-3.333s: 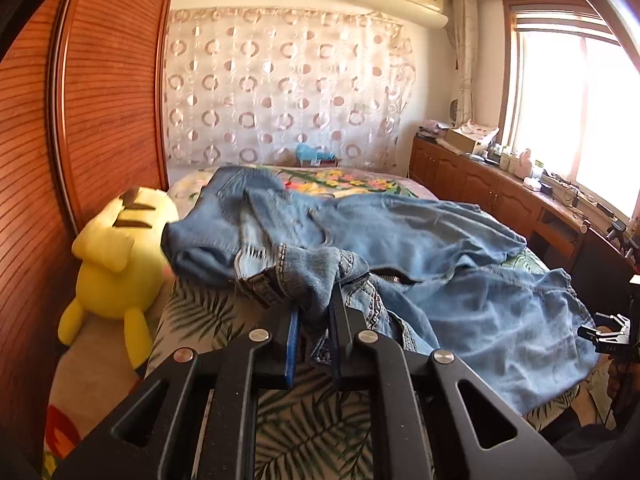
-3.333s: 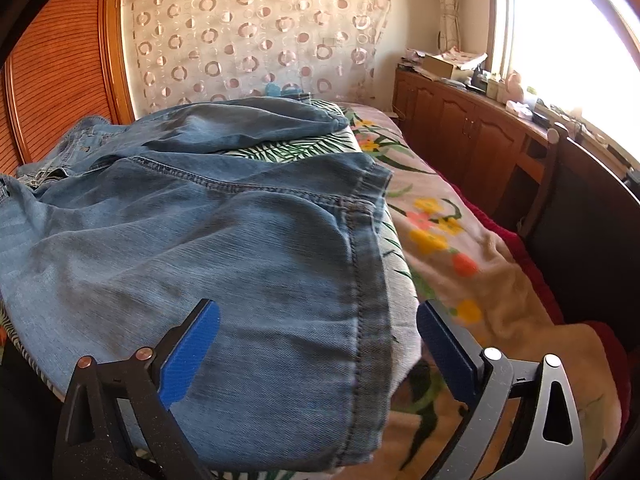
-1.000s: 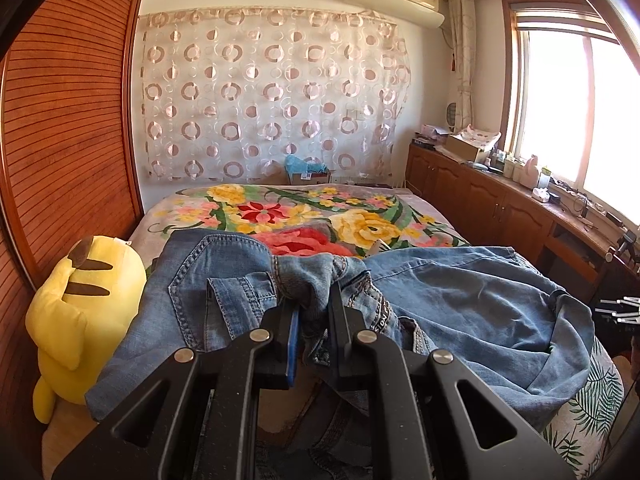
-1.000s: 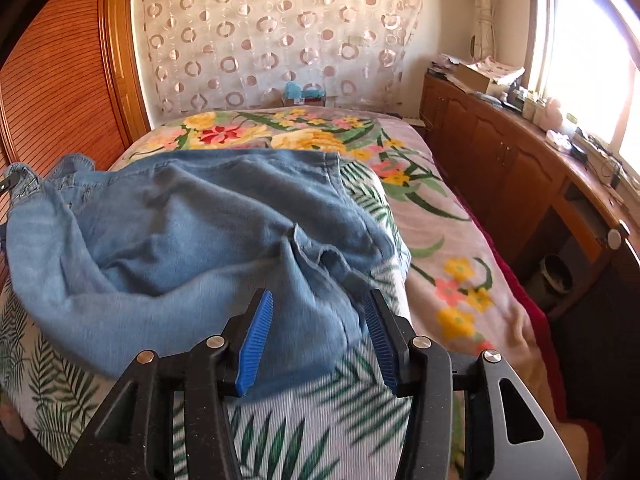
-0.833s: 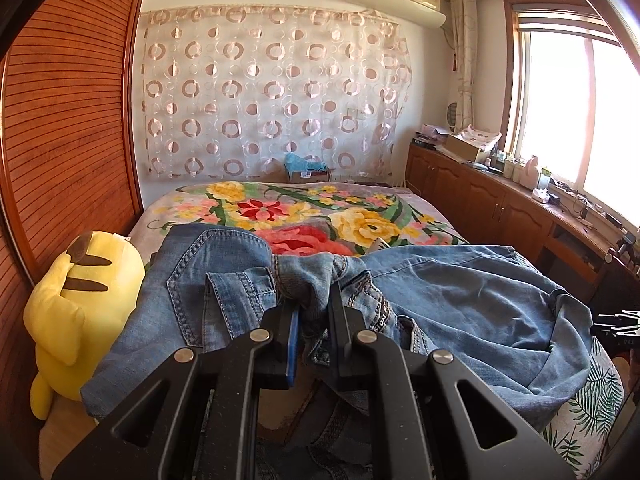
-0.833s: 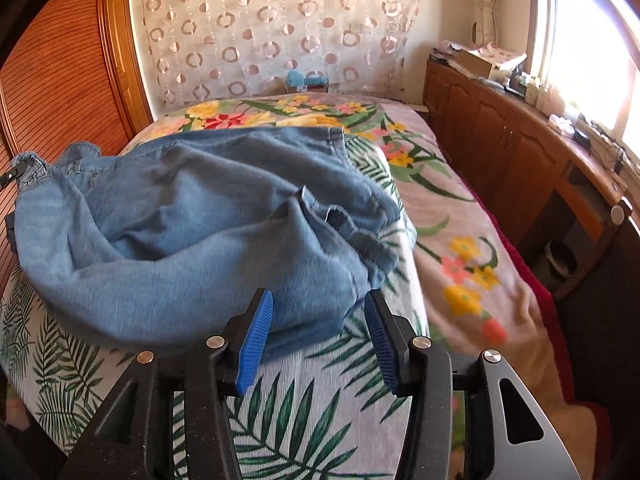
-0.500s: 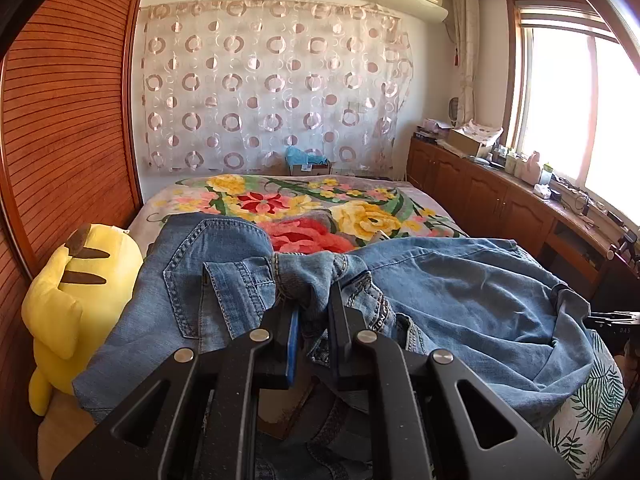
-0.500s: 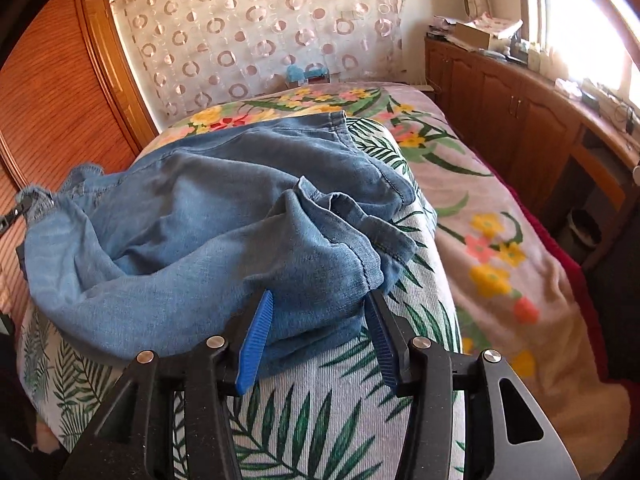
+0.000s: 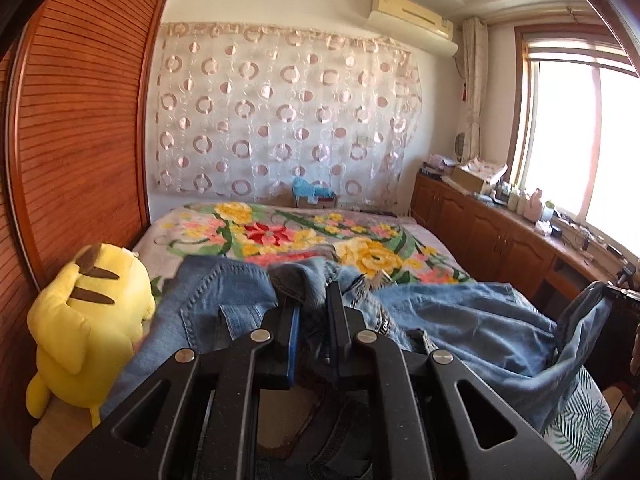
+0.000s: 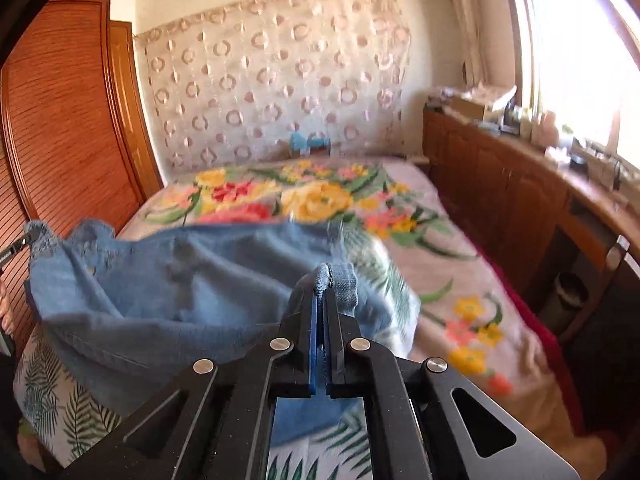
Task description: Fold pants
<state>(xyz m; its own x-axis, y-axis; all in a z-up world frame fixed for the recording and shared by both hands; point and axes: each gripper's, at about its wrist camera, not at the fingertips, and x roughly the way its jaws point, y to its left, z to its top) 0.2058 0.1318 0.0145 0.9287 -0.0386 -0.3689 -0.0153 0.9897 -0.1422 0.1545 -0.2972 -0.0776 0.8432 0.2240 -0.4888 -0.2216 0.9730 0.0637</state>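
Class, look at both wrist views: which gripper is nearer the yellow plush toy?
Left. The left gripper, shut on the jeans, sits just right of the plush toy. The right gripper grips the jeans' other end, across the bed; no toy shows in its view.

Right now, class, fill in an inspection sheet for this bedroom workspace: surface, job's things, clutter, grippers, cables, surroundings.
Surface: bed with a floral blanket; a leaf-print sheet at the near edge.
Job's things: blue jeans, rumpled, stretched between both grippers over the near part of the bed.
Clutter: yellow plush toy at the bed's left side, touching the jeans' edge; small blue item at the bed's far end.
Grippers: left gripper, jaws shut on bunched denim near the waistband; right gripper, jaws shut on a hem.
Cables: nothing seen.
Surroundings: circle-patterned curtain, wooden wardrobe, cluttered wooden cabinets under a bright window, air conditioner.
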